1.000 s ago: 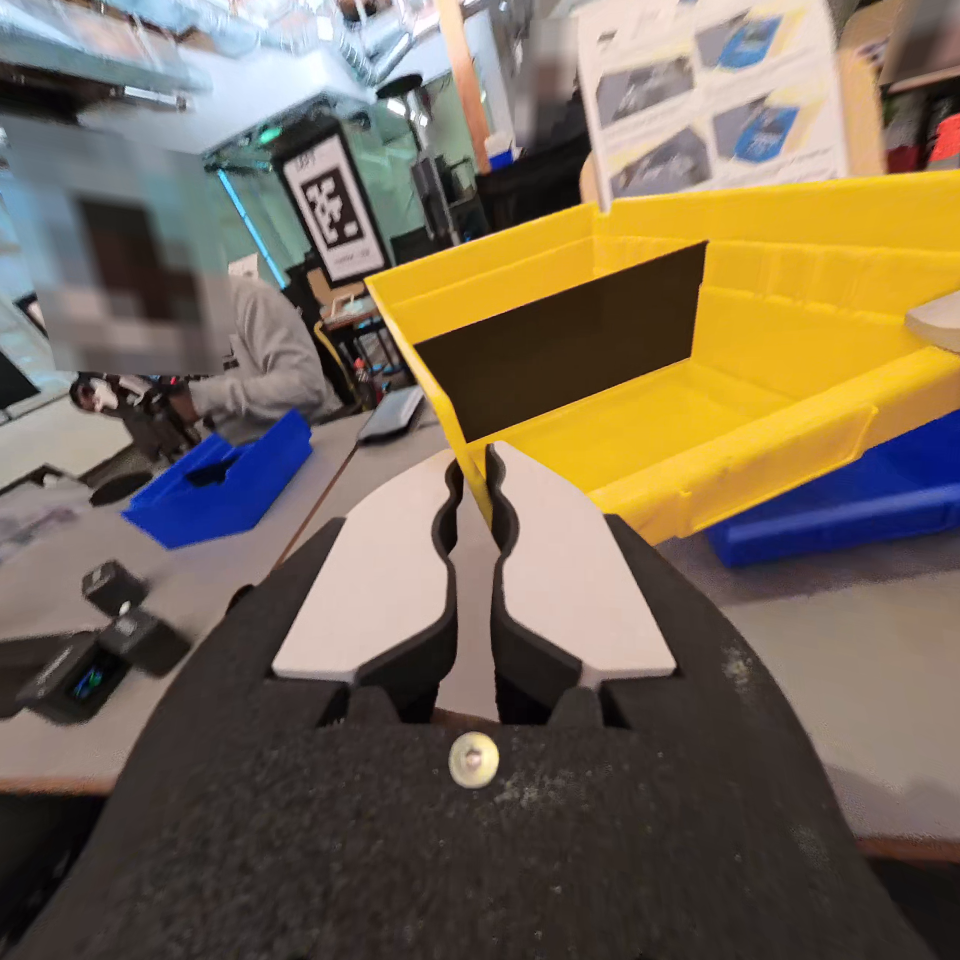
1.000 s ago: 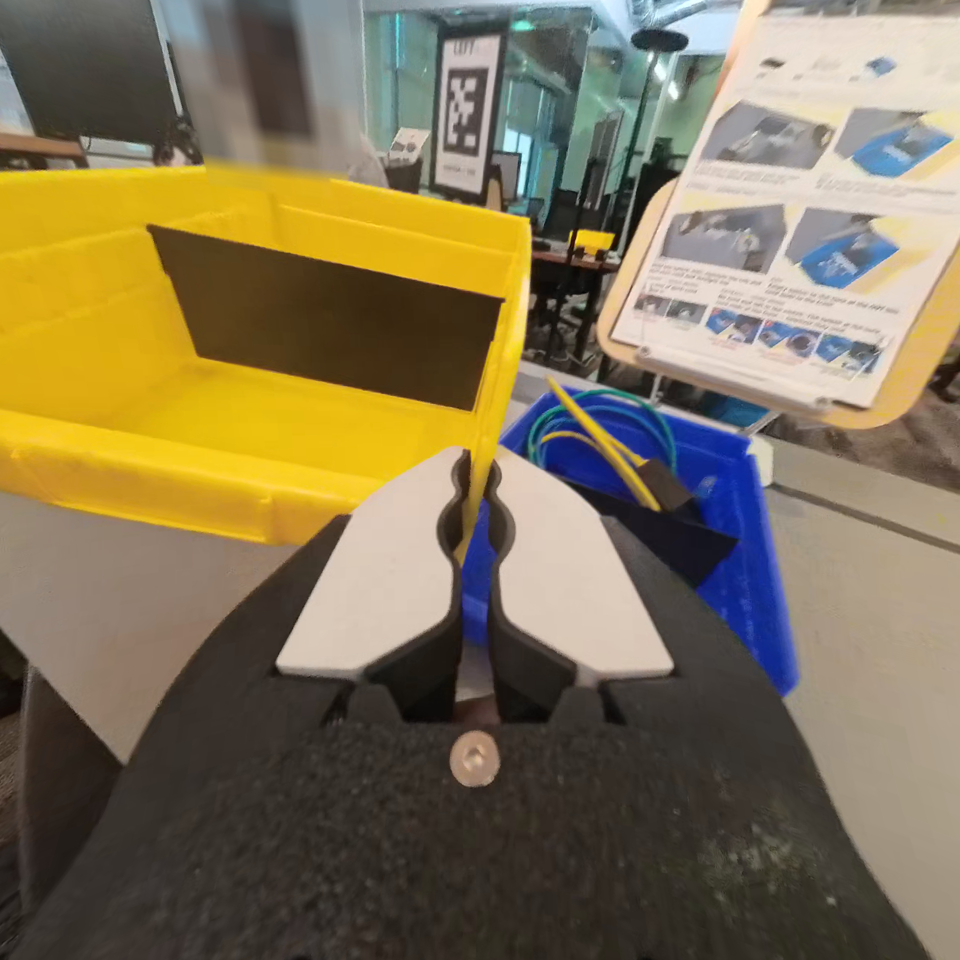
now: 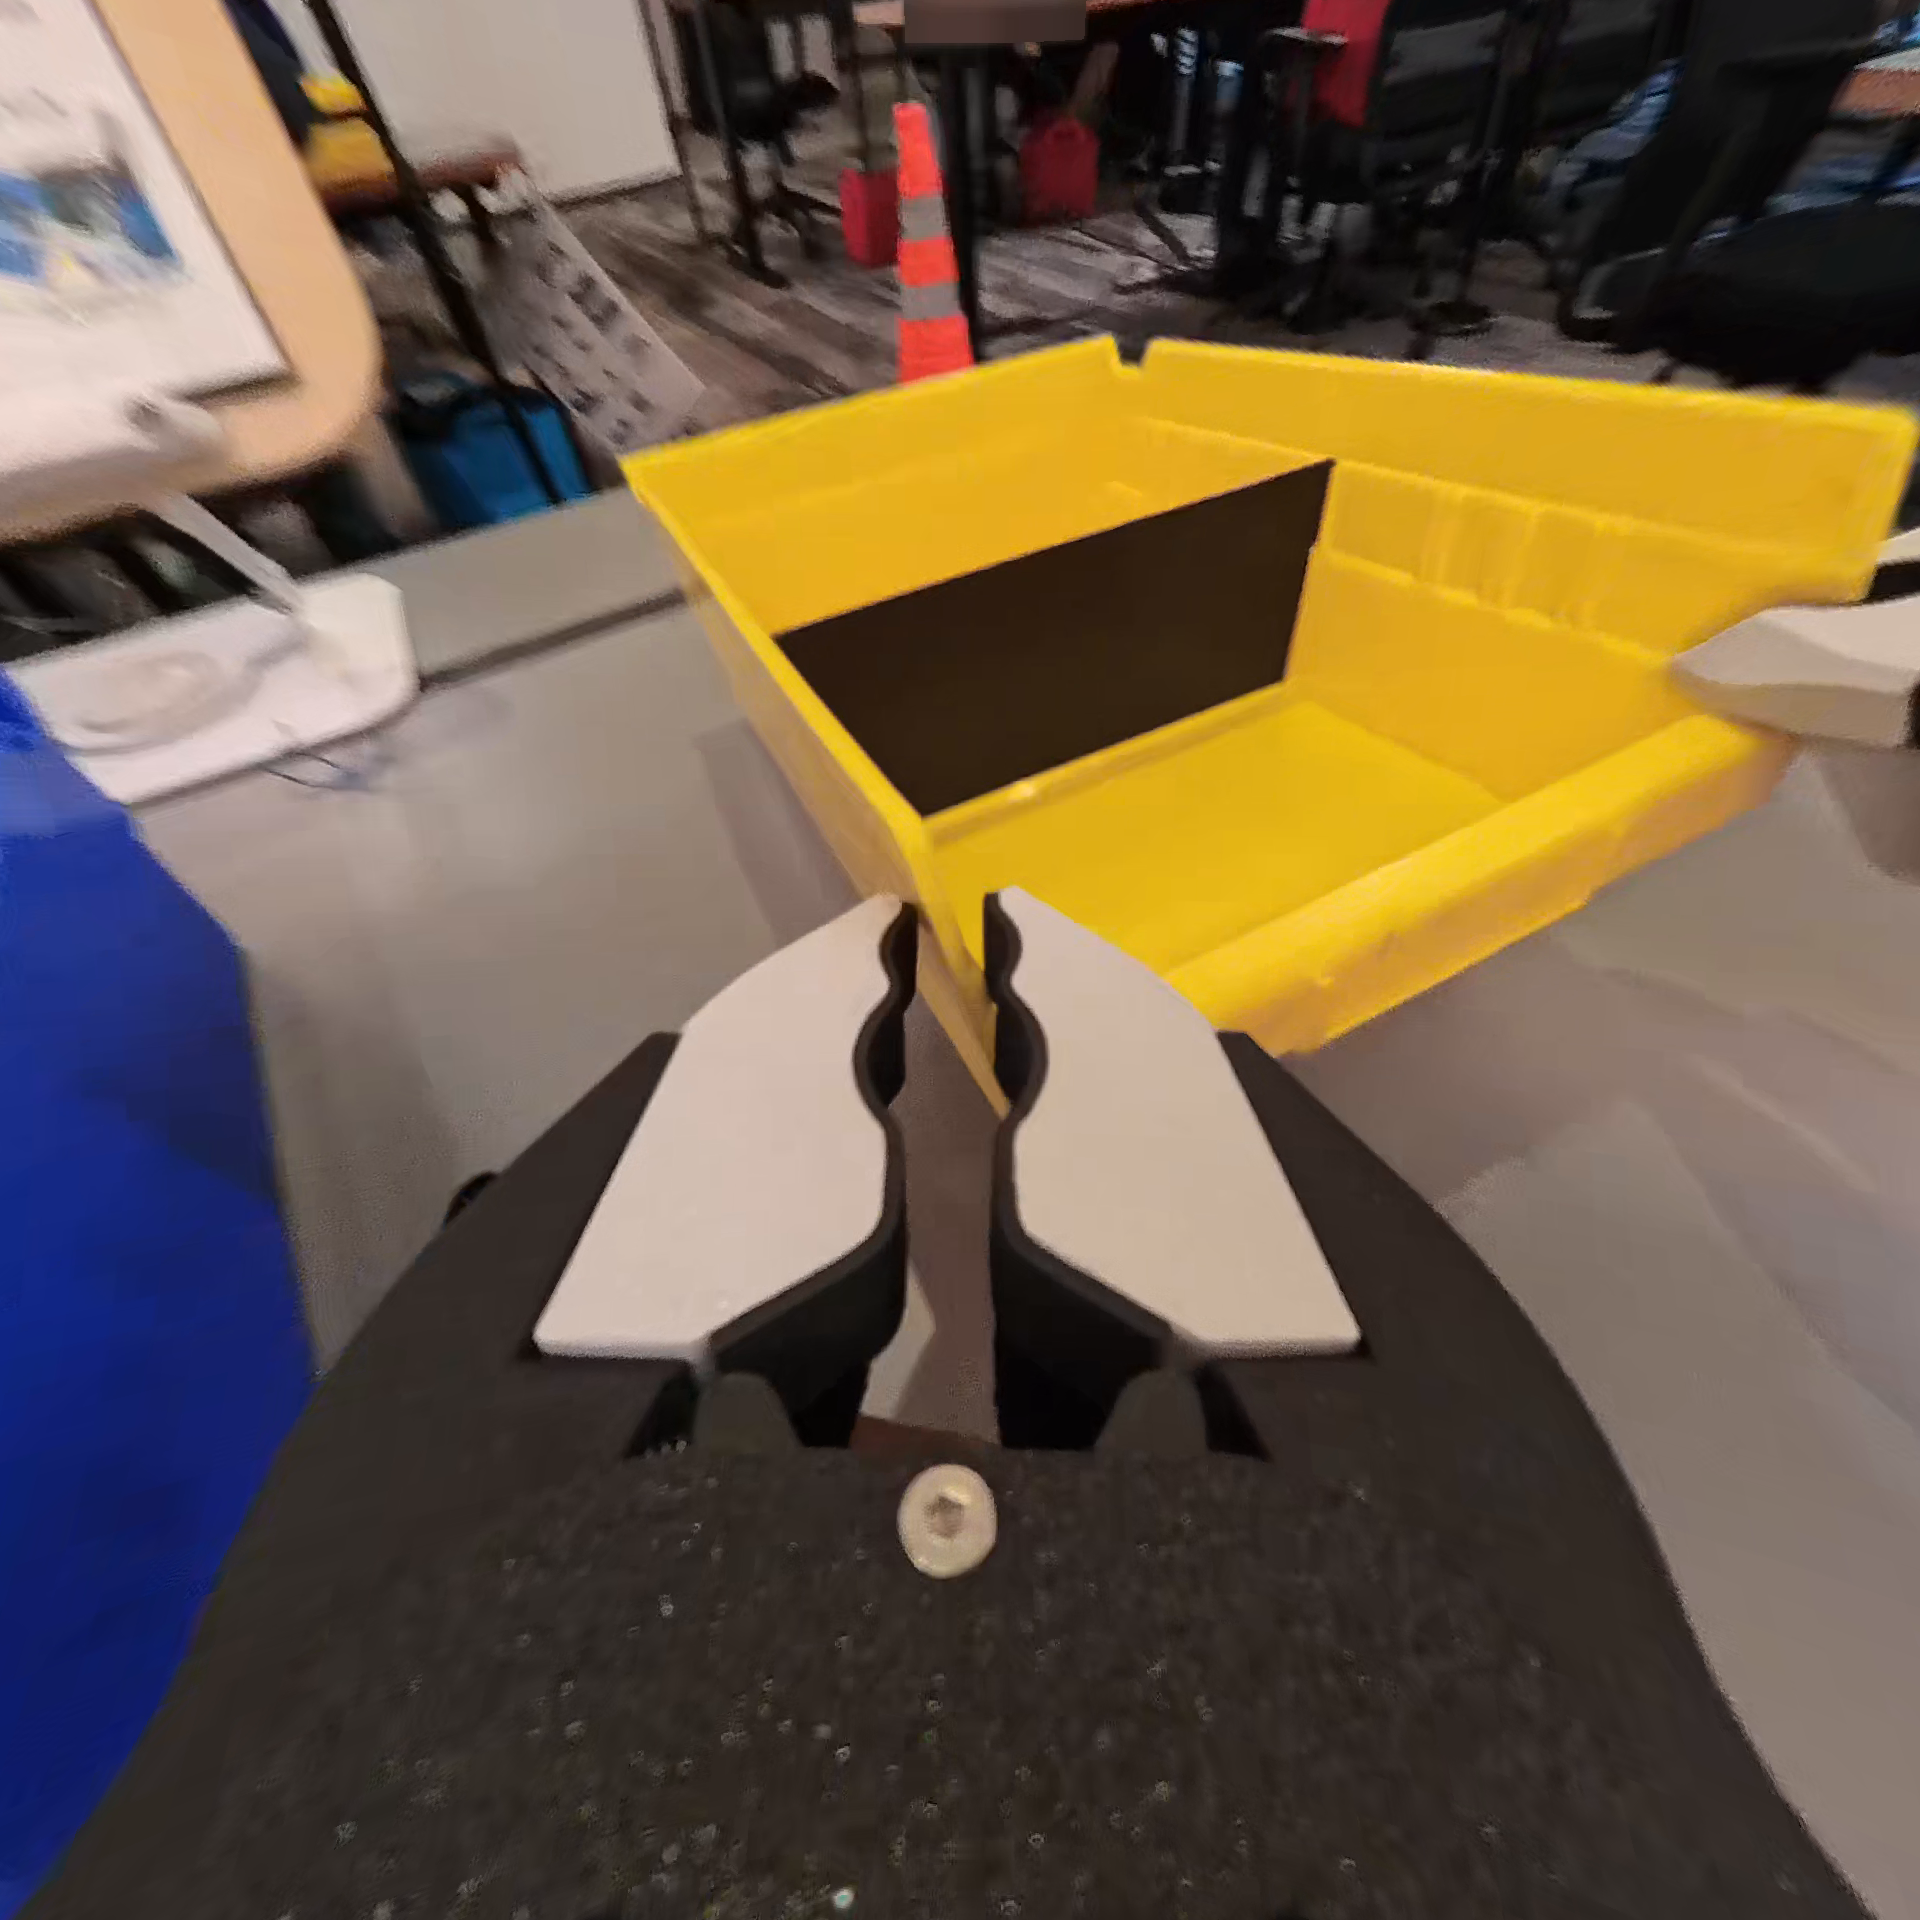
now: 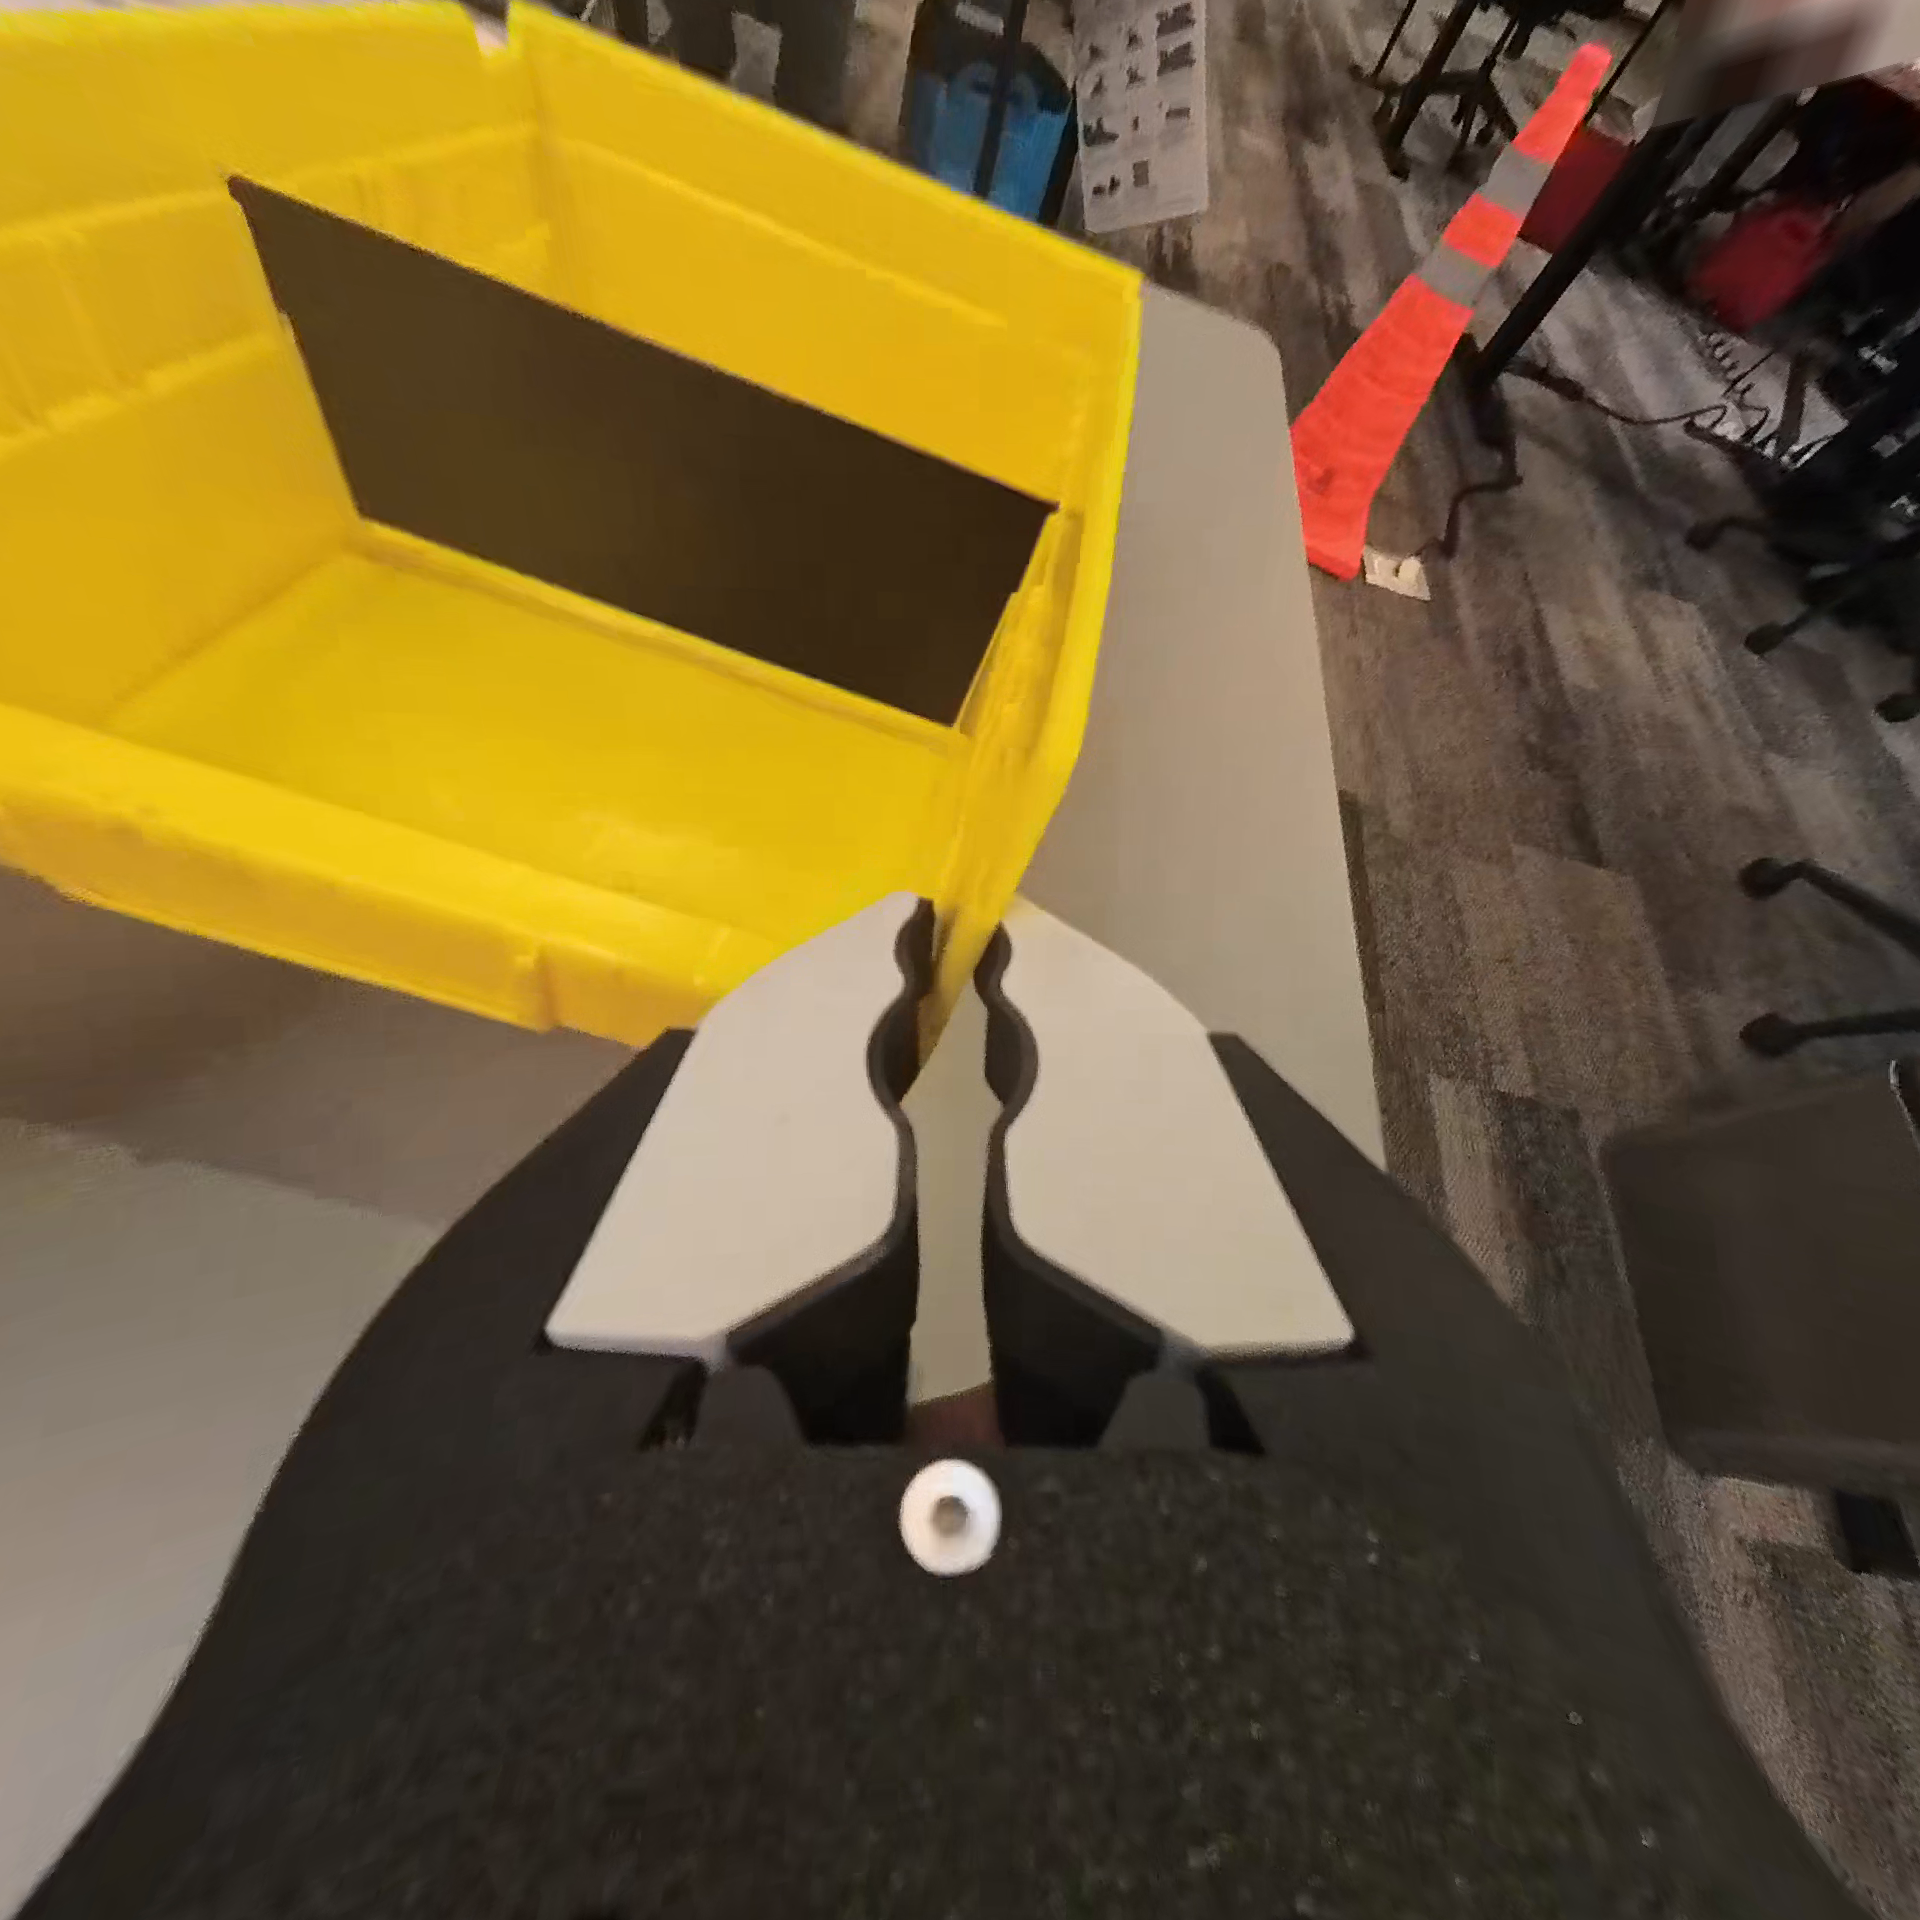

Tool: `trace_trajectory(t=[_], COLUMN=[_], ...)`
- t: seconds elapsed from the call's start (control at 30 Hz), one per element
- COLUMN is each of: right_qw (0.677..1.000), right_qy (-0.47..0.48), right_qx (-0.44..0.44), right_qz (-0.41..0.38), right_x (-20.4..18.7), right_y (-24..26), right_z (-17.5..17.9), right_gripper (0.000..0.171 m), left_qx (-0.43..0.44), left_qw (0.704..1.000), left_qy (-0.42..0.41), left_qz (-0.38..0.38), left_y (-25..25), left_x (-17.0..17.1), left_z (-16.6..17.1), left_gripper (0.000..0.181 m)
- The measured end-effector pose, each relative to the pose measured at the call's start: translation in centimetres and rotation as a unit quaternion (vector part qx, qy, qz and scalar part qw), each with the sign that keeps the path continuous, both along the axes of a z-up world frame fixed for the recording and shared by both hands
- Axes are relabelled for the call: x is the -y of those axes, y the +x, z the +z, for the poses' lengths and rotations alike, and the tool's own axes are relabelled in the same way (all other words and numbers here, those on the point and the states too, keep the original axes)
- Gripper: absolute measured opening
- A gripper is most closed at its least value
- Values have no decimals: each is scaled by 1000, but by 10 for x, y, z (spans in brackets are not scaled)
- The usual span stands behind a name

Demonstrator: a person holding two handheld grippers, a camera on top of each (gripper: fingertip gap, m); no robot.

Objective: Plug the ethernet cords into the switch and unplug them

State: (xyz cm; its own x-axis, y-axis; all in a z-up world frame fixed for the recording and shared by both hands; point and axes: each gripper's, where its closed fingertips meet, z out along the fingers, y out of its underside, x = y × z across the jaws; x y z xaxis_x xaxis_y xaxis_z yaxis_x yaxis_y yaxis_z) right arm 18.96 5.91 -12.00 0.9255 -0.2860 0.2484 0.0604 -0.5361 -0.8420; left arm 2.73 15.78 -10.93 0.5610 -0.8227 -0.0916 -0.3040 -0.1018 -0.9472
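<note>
While both tongs are closed down on the same yellow bin (image 3: 1226, 831), each pinches a different end of it. The left gripper (image 3: 948, 920) has its two grey fingers (image 3: 769, 1132) drawn close together, pinching the thin side wall at the bin's near left corner, with the wall's edge showing in the narrow gap between them. The right gripper (image 4: 954, 920) is likewise squeezed on the bin (image 4: 416, 727), clamping the side wall at the near right corner. In the left wrist view, the tip of the right gripper (image 3: 1808, 675) shows at the far right edge, against the bin's other end. Just ahead of both tongs, the bin's open front compartment shows only its yellow floor, and behind it a black divider panel (image 3: 1049, 634) stands across the bin's width. Below the tongs lies a grey table (image 3: 540, 862). To the left of the left gripper, close by and blurred, is something blue (image 3: 114, 1247), and farther off on the table a white object (image 3: 229, 675). Beyond the table edge, to the right of the right gripper, an orange traffic cone (image 4: 1403, 322) stands on the floor. The ethernet cords and the switch cannot be seen in either view.
</note>
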Motion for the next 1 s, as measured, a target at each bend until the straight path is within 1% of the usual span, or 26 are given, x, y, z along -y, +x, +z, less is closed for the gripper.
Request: trace_trajectory(t=[0.1, 0.13, 0.17, 0.23, 0.33, 0.37, 0.5, 0.53, 0.6, 0.67, 0.73, 0.8, 0.9, 1.0], right_qw=[997, 996, 996, 995, 993, 993, 994, 995, 996, 997, 998, 998, 992, 970], right_qy=[-57, -74, -75, -75, -82, -87, -87, -81, -64, -41, -16, 24, 86, 128], right_qx=[-47, -47, -38, -47, -68, -71, -63, -55, -66, -65, -62, -60, -67, -116], right_qz=[4, -8, -24, -49, -55, -48, -27, -29, -21, -25, -19, 0, 65, 173], right_x=[8, 10, 10, 10, 11, 12, 13, 13, 15, 21, 25, 22, 0, -40], right_y=[3, 7, 14, 20, 19, 17, 13, 14, 11, 12, 10, -3, -47, -126], right_z=[-29, -38, -40, -39, -42, -44, -40, -36, -26, -9, 15, 46, 90, 113], right_gripper=[6, 7, 10, 11, 14, 17, 15, 15, 18, 20, 24, 29, 30, 31], left_qx=[-19, -30, -28, -36, -55, -52, -22, -14, -2, 13, 34, 58, 66, 38], left_qw=[997, 995, 994, 995, 995, 994, 991, 990, 989, 989, 989, 990, 996, 998], left_qy=[-66, -79, -78, -61, -44, -49, -91, -96, -98, -91, -81, -68, -45, -22], left_qz=[-40, -54, -65, -70, -76, -79, -99, -104, -111, -118, -121, -107, -50, 36], left_y=[4, 6, 9, 10, 11, 10, 4, 2, -5, -18, -40, -73, -136, -210], left_x=[11, 17, 23, 28, 31, 31, 31, 31, 30, 28, 23, 9, -30, -77], left_z=[-24, -32, -34, -34, -34, -33, -23, -18, -3, 20, 47, 73, 96, 92], left_gripper=[12, 15, 16, 19, 22, 22, 22, 23, 26, 27, 27, 28, 33, 40])
